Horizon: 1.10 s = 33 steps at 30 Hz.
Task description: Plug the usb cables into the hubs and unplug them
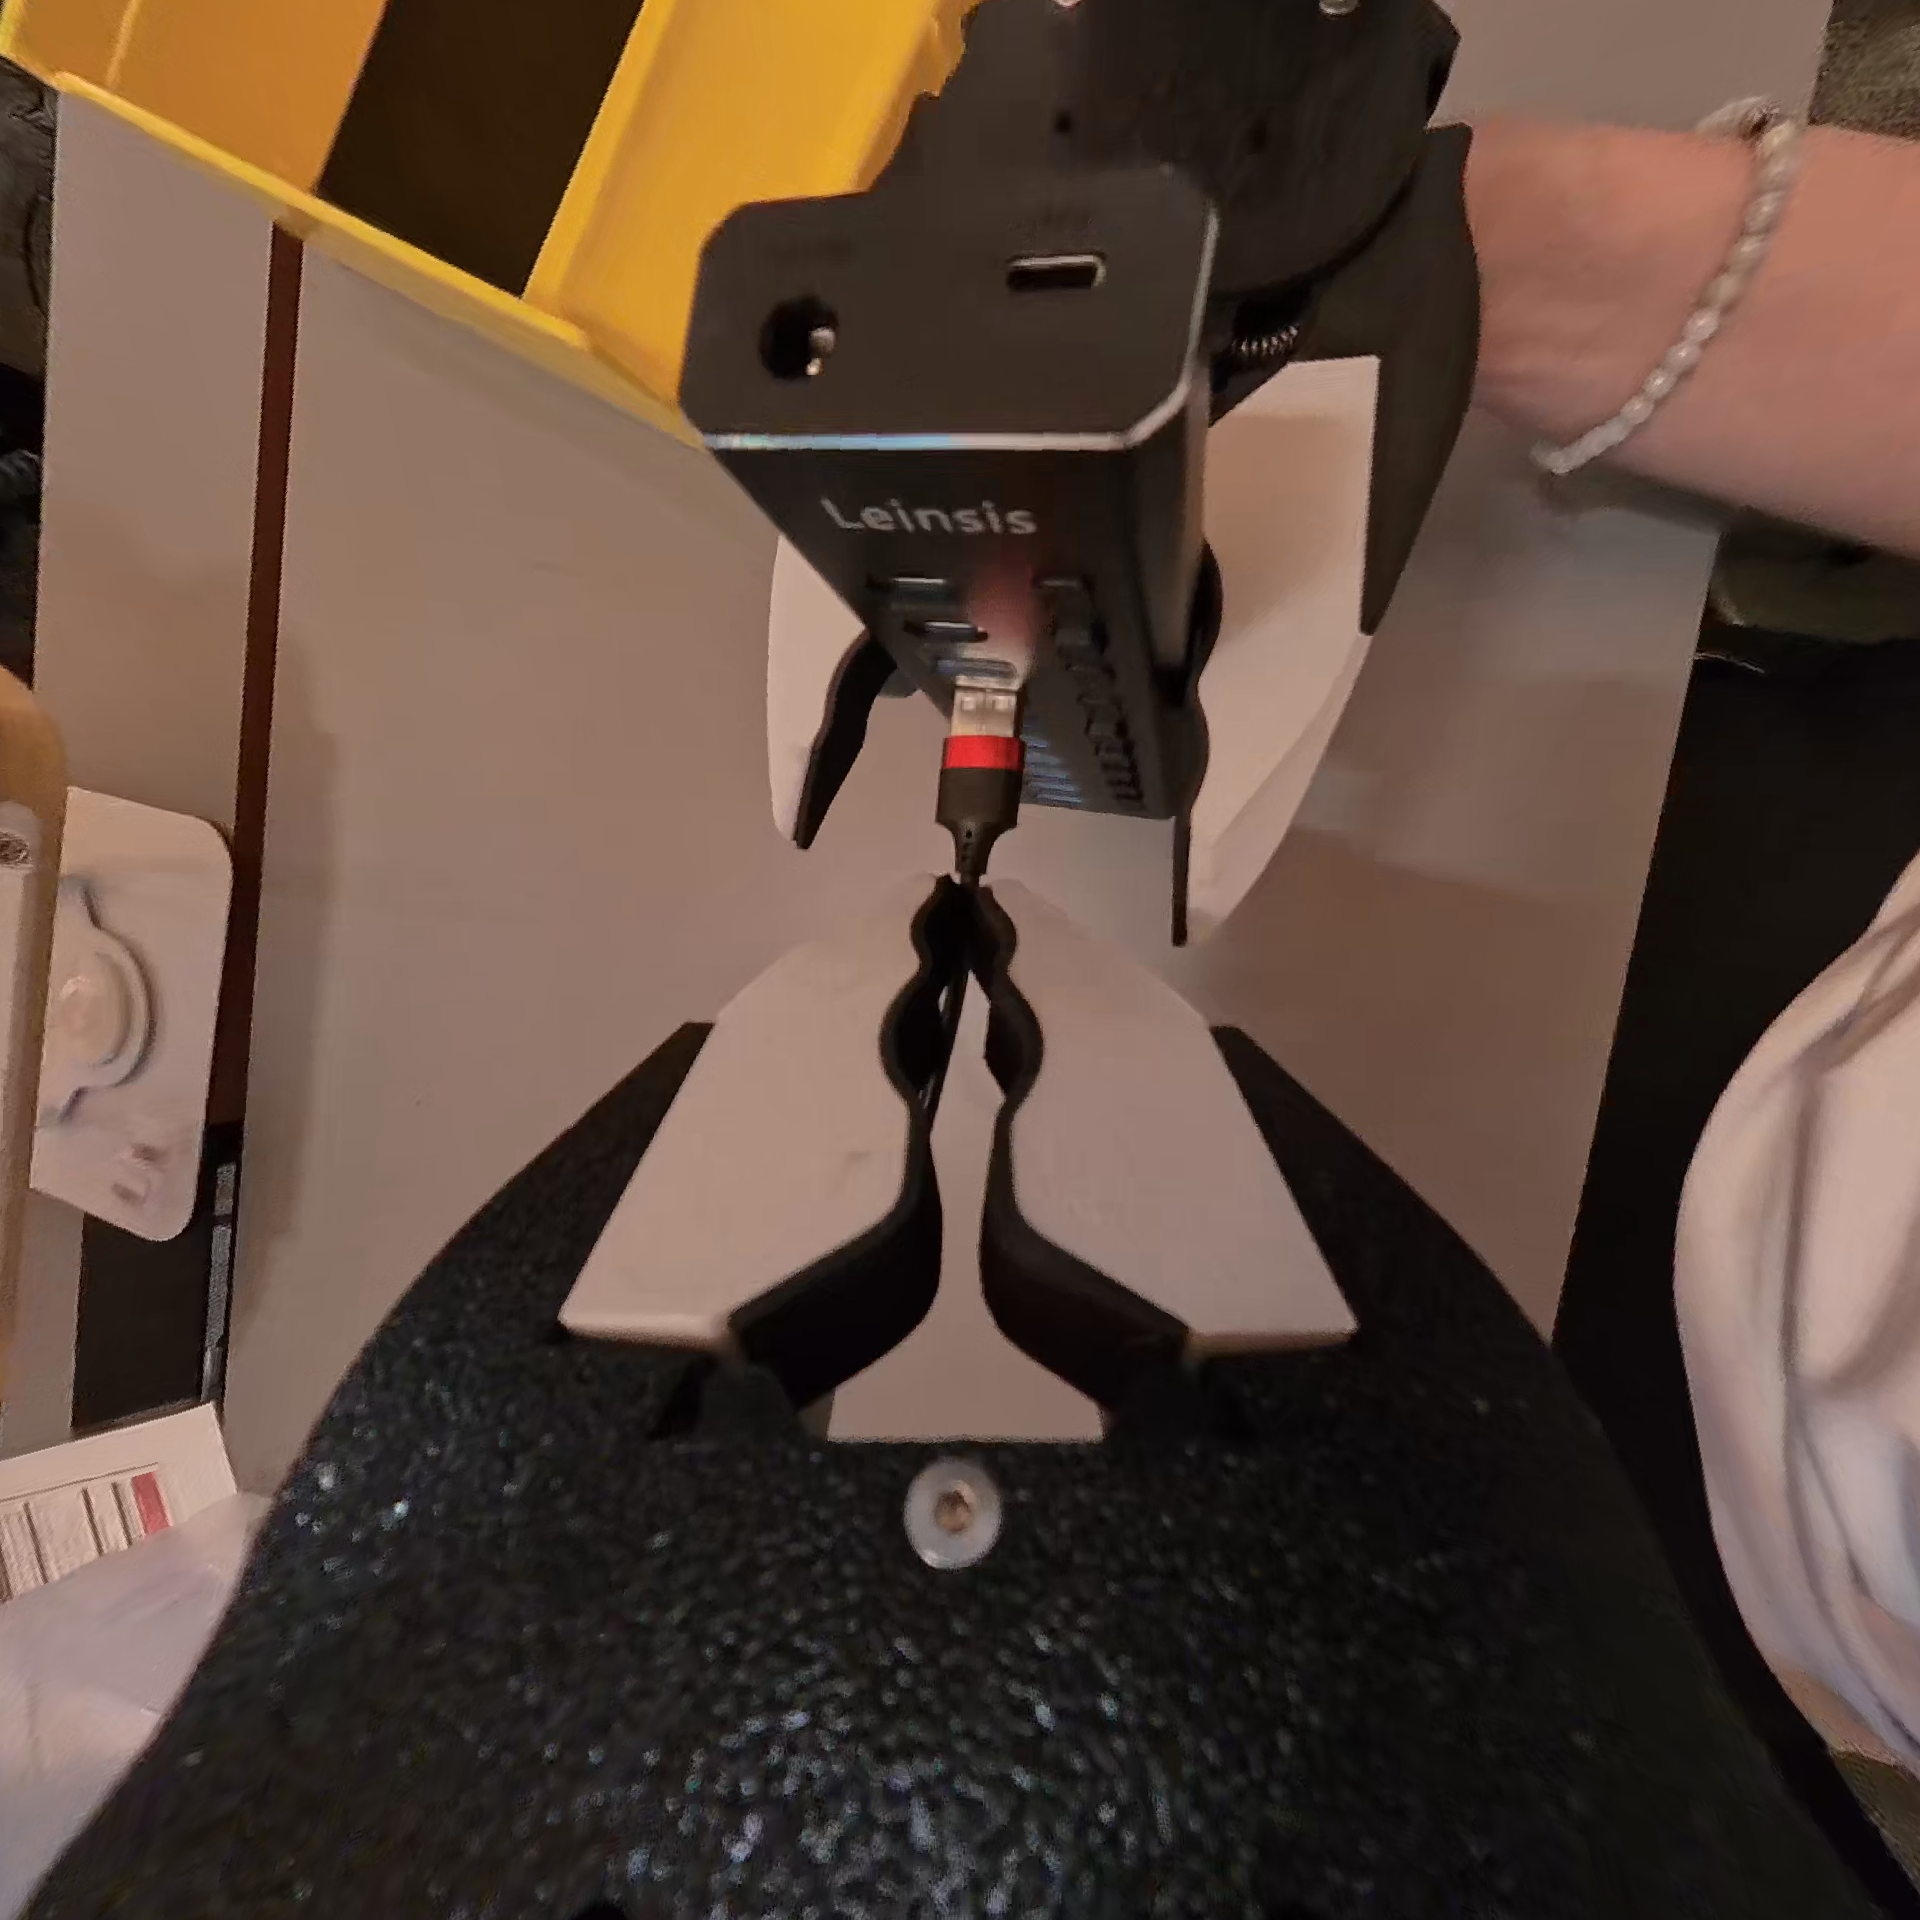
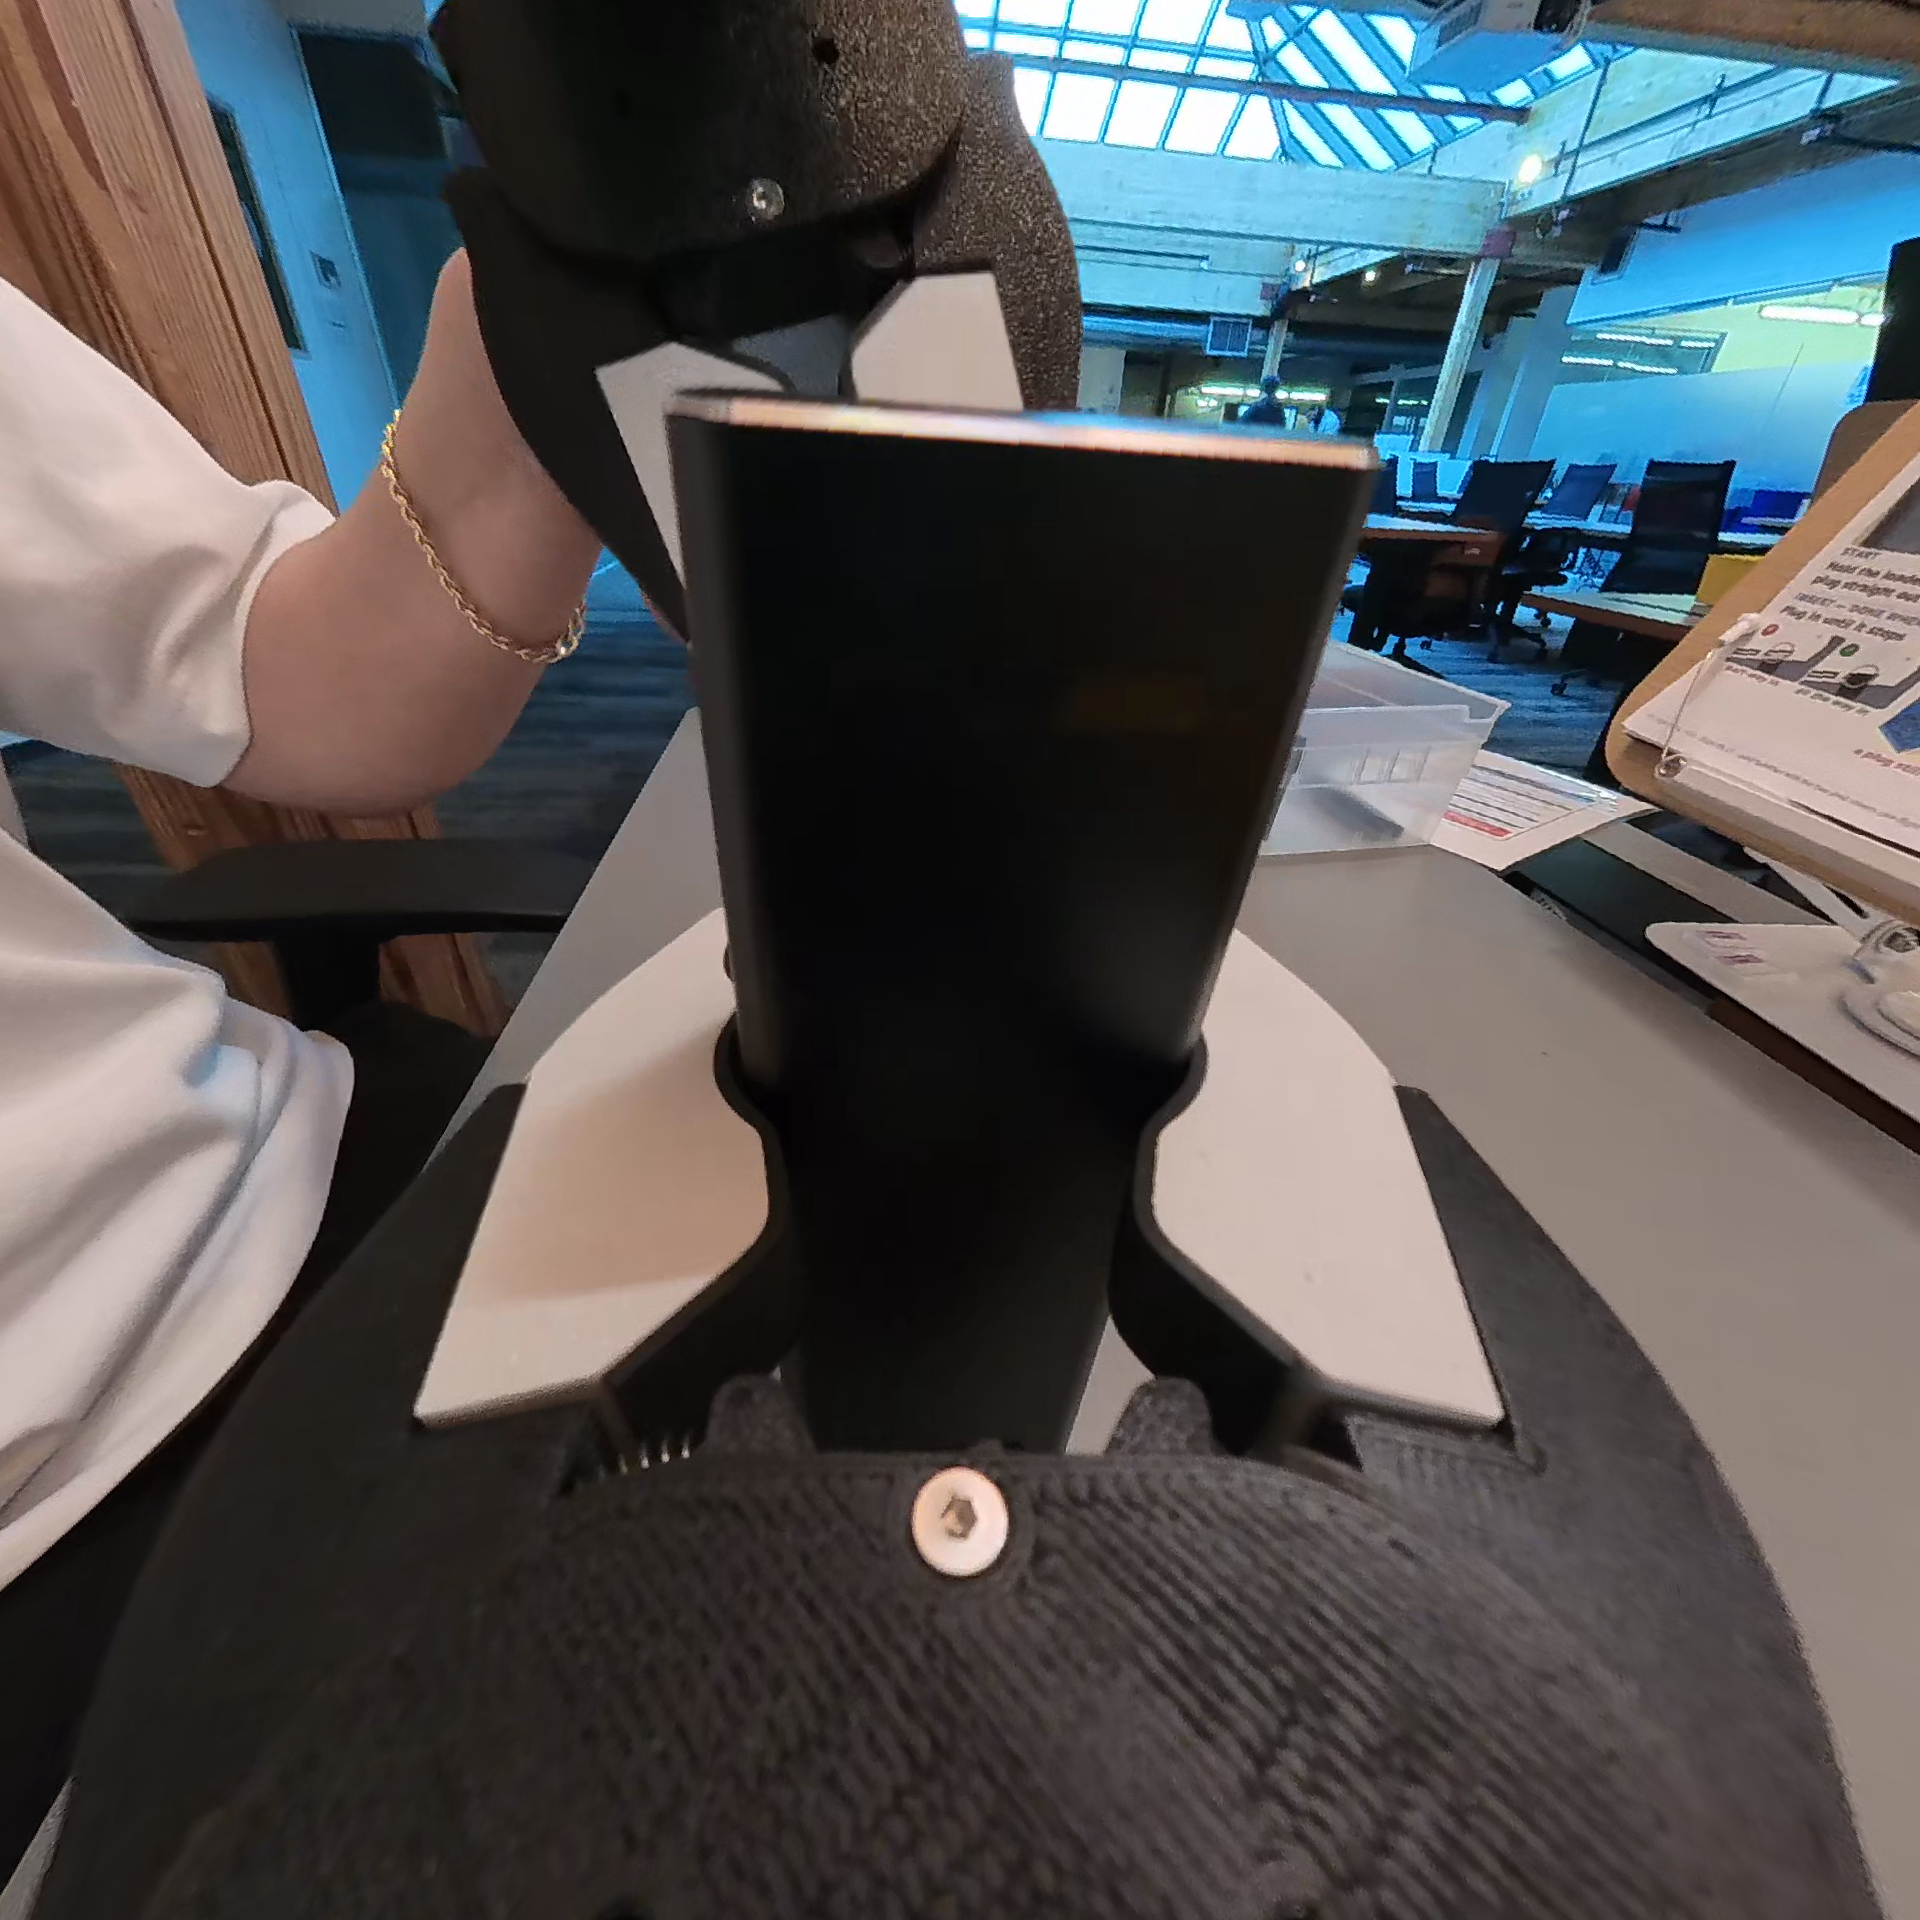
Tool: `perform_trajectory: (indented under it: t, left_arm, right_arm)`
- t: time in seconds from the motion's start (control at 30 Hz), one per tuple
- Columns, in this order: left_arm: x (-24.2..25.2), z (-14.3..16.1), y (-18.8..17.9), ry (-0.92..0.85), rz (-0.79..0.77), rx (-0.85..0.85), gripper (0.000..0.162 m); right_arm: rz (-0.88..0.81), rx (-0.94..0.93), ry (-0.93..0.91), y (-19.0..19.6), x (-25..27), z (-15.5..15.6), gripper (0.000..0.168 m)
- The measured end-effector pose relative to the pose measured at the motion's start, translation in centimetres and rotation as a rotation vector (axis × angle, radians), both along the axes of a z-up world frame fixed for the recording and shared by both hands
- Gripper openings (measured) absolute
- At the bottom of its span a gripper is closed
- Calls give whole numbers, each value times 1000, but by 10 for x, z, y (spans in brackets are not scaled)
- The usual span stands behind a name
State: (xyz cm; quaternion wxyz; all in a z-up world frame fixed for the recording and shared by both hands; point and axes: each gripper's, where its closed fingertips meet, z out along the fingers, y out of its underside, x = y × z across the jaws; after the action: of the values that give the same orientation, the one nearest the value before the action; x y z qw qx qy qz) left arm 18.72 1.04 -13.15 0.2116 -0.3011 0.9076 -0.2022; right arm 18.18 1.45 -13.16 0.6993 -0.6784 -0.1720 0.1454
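In the left wrist view my left gripper [image 1: 964,883] is shut on a black USB cable [image 1: 958,1023] just behind its red-banded plug [image 1: 982,743]. The plug's metal tip touches a port on the black hub [image 1: 956,416]; how deep it sits is unclear. The right gripper [image 1: 997,883] shows there from the far side, clamped on the hub's sides. In the right wrist view my right gripper [image 2: 961,1060] is shut on the same hub [image 2: 997,727], held upright with its plain dark back toward the camera. The left gripper's fingers [image 2: 935,343] show behind the hub's top.
A yellow bin [image 1: 623,177] lies at the upper left above the white table [image 1: 468,727]. A clear plastic tray [image 2: 1382,758], a clipboard with an instruction sheet [image 2: 1787,665] and papers stand on the table at the right. A person's arms and white sleeves [image 2: 125,623] hold both grippers. My two grippers' fingertips are within a few centimetres of each other.
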Motion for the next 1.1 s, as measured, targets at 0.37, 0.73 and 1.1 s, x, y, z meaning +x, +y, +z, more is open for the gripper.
perform_trajectory:
  t: [0.37,0.73,1.1]
  left_arm:
    - [7,11,-5,-76,3,-219,2]
    - [6,17,-11,-209,-92,-708,2]
    - [10,18,-16,-301,-157,-806,3]
  right_arm:
    - [9,43,58,-3,2,8,74]
    - [54,136,110,-9,-2,24,74]
    - [43,140,96,-13,2,24,74]
